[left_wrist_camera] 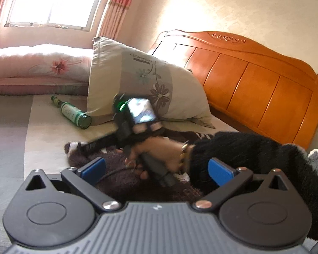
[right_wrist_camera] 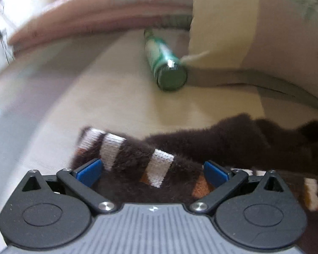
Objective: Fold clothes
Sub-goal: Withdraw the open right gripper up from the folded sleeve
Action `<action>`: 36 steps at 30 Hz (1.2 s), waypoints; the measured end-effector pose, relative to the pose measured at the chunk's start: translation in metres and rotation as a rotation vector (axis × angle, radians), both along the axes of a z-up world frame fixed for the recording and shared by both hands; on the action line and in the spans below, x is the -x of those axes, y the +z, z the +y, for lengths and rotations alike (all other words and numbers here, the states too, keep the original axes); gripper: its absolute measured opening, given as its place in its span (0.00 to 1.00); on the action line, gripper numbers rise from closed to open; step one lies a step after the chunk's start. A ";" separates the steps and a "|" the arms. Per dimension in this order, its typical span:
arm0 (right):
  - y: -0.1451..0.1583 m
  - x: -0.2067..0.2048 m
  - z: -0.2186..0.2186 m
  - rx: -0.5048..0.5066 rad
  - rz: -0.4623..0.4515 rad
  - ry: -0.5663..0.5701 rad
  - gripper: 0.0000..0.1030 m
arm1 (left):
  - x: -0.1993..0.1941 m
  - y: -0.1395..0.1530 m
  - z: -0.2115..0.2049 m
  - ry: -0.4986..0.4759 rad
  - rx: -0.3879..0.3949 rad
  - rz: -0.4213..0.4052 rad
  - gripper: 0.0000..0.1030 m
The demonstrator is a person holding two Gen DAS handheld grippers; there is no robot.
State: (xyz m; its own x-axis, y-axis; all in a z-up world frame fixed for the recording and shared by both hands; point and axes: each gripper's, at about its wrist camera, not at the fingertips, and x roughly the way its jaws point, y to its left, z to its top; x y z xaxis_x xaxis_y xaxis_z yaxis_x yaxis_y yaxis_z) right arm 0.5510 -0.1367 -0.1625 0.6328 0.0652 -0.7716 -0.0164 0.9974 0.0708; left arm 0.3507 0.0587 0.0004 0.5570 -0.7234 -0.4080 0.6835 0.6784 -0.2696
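Note:
A dark brown fuzzy garment (left_wrist_camera: 116,182) lies on the bed sheet (left_wrist_camera: 48,131). Its sleeve (right_wrist_camera: 135,158) has white and orange stripes. My left gripper (left_wrist_camera: 158,169) hangs open above the garment, nothing between its blue pads (left_wrist_camera: 95,167). Ahead of it a hand (left_wrist_camera: 159,150) in a black fuzzy sleeve (left_wrist_camera: 254,158) holds the right gripper's body (left_wrist_camera: 135,118), which points left toward the striped cuff (left_wrist_camera: 74,146). In the right wrist view my right gripper (right_wrist_camera: 152,171) stands wide open, with the striped sleeve lying between its fingers. That view is blurred.
A green glass bottle (left_wrist_camera: 74,114) (right_wrist_camera: 165,63) lies on the sheet beside a floral pillow (left_wrist_camera: 142,80). An orange wooden headboard (left_wrist_camera: 254,84) stands at the right. A pink floral quilt (left_wrist_camera: 38,63) lies under the window at the back left.

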 end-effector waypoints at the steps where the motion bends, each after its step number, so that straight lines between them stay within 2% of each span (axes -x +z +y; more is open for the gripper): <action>1: -0.004 0.001 0.003 0.022 -0.025 0.016 1.00 | 0.000 0.000 -0.001 0.002 -0.002 -0.001 0.99; 5: 0.011 0.008 -0.008 -0.037 0.004 0.032 1.00 | 0.003 0.002 -0.005 -0.016 0.003 -0.005 0.99; 11: 0.019 0.061 -0.020 -0.090 0.018 0.077 1.00 | 0.008 0.003 -0.012 -0.046 0.007 -0.010 0.99; 12: 0.010 0.065 -0.018 -0.067 0.032 0.076 1.00 | 0.009 0.002 -0.014 -0.045 -0.003 -0.011 0.99; 15: -0.009 0.085 -0.001 0.031 -0.011 0.140 1.00 | 0.009 0.001 -0.020 -0.038 -0.028 -0.010 0.99; 18: 0.004 0.081 -0.008 -0.069 0.036 0.122 1.00 | 0.008 -0.001 -0.019 -0.036 -0.027 -0.004 0.99; 21: 0.016 0.084 -0.025 -0.254 0.046 0.127 1.00 | 0.008 -0.001 -0.017 -0.040 -0.015 0.000 0.99; 25: 0.012 0.097 -0.037 -0.505 0.058 0.224 1.00 | 0.010 0.001 -0.018 -0.060 0.002 -0.004 0.99; 27: 0.004 0.098 -0.037 -0.562 0.076 0.274 1.00 | 0.012 0.001 -0.021 -0.080 0.006 -0.006 0.99; 31: -0.005 0.119 -0.057 -0.566 0.042 0.275 1.00 | 0.011 -0.005 -0.031 -0.089 -0.032 0.010 0.99; 36: 0.012 0.151 -0.105 -0.530 -0.032 0.152 1.00 | 0.006 -0.015 -0.040 -0.090 -0.066 0.043 0.99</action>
